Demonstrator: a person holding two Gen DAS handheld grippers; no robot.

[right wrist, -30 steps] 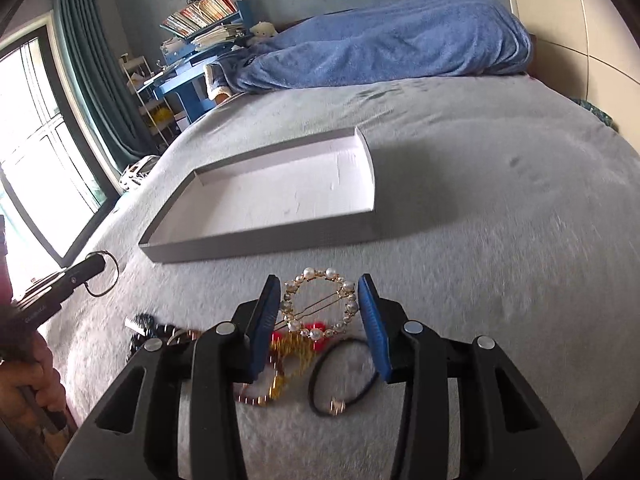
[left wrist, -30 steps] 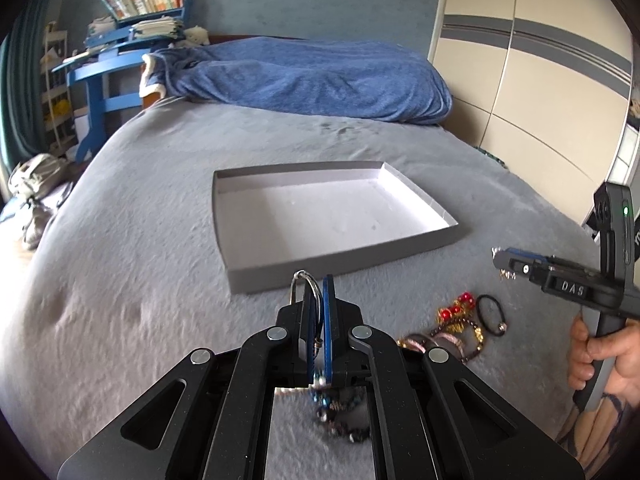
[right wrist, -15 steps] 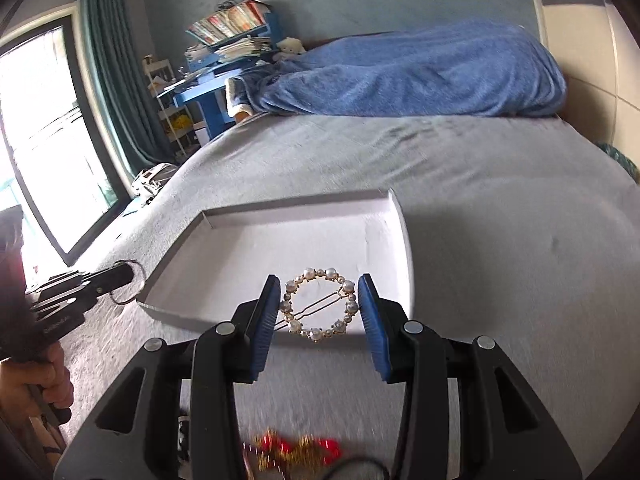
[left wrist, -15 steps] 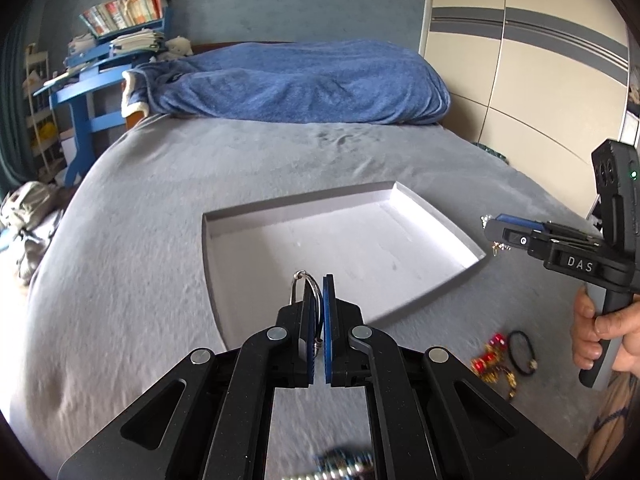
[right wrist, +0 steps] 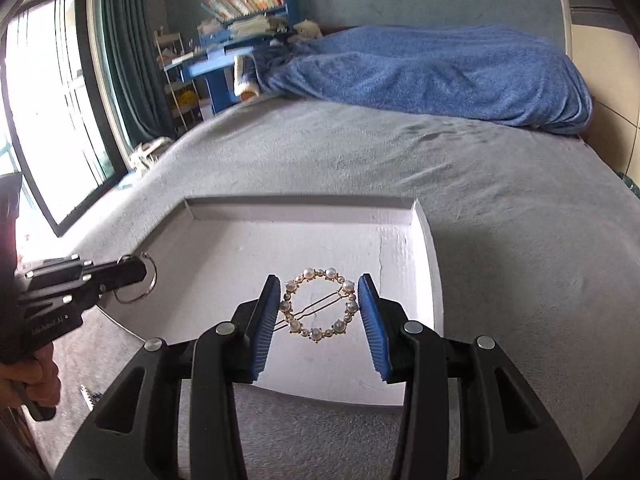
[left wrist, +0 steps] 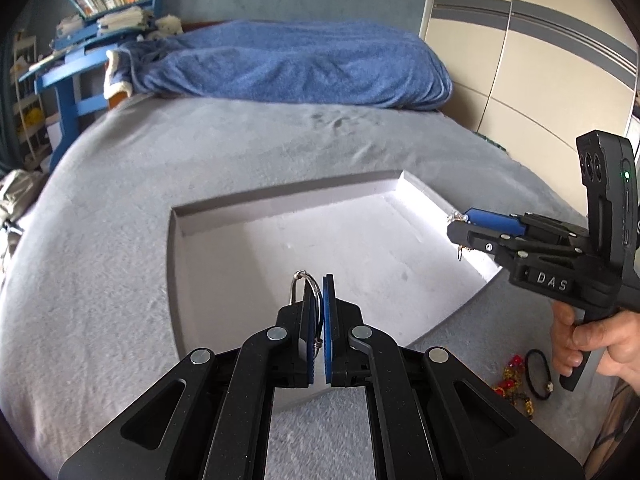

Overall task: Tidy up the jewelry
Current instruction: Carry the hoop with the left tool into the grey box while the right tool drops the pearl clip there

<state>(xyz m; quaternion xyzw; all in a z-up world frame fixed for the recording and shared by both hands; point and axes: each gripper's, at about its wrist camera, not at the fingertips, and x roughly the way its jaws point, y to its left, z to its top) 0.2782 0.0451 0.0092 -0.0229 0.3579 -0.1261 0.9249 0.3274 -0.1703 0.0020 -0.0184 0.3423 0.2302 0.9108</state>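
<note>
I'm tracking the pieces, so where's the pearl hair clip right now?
In the right wrist view the pearl hair clip is clamped between the right gripper pads, above the white tray, near its front right side.

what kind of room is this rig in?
A bedroom, most likely: the work surface is a bed with a grey cover, a blue blanket bunched at its head, and tall wardrobe doors alongside.
</note>
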